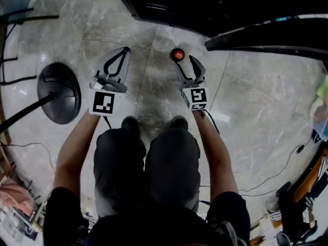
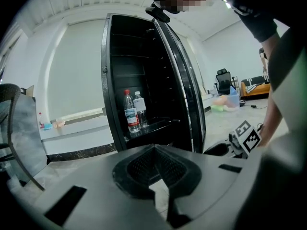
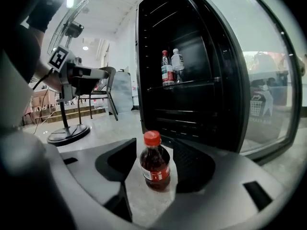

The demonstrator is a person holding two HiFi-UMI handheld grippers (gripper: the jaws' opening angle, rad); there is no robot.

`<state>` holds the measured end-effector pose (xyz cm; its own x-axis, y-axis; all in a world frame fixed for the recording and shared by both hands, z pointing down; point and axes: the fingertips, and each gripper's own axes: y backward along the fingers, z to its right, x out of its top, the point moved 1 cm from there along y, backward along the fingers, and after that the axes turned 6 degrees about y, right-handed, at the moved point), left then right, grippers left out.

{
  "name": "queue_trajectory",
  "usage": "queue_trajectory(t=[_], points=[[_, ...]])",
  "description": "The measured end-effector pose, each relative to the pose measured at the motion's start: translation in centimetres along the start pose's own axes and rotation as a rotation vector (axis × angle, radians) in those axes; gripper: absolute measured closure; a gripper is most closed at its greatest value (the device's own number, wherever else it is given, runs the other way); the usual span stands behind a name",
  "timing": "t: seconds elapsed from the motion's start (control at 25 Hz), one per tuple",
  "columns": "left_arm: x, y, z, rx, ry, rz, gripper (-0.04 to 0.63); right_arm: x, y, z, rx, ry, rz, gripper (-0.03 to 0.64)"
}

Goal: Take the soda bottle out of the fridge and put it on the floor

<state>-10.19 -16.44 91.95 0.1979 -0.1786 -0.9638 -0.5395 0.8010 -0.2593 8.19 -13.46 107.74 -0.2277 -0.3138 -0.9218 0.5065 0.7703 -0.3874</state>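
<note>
soda bottle (image 3: 155, 164) on floor (image 1: 256, 111) looks full: likely hefty, stiff, slick, so pinch mid-body; right hand-held gripper (image 1: 185, 63) jaws spread clear around it, left hand-held gripper (image 2: 154, 147) closed, empty.

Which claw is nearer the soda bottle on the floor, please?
Right: the right claw is open with the soda bottle at its jaw tips; the left claw is off to the bottle's left.

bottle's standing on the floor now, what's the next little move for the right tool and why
Probably draw the right tool straight back from the soda bottle, without swinging sideways. The bottle stands upright on the floor between the open jaws, and neither pad touches it, so it looks released. A sideways move could tip it.
</note>
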Motion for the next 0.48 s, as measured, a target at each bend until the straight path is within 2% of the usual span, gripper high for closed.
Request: queue_trajectory(t=[0.16, 0.32, 0.36, 0.48], points=[[1.8, 0.4, -0.3, 0.015, 0.012, -0.007, 0.571, 3.8, 2.1, 0.3, 0.005, 0.021, 0.009, 0.383], [4.7, 1.3, -0.3, 0.029, 0.017, -0.004, 0.571, 8.1, 3.9, 0.6, -0.003, 0.045, 0.077, 0.452], [5.5, 1.5, -0.2, 0.029, 0.009, -0.002, 0.571, 9.0, 4.4, 0.7, -0.007, 0.048, 0.079, 0.509], [7.8, 1.9, -0.1, 0.021, -0.029, -0.006, 0.571, 11.5, 5.6, 0.7, -0.006, 0.064, 0.079, 0.538]])
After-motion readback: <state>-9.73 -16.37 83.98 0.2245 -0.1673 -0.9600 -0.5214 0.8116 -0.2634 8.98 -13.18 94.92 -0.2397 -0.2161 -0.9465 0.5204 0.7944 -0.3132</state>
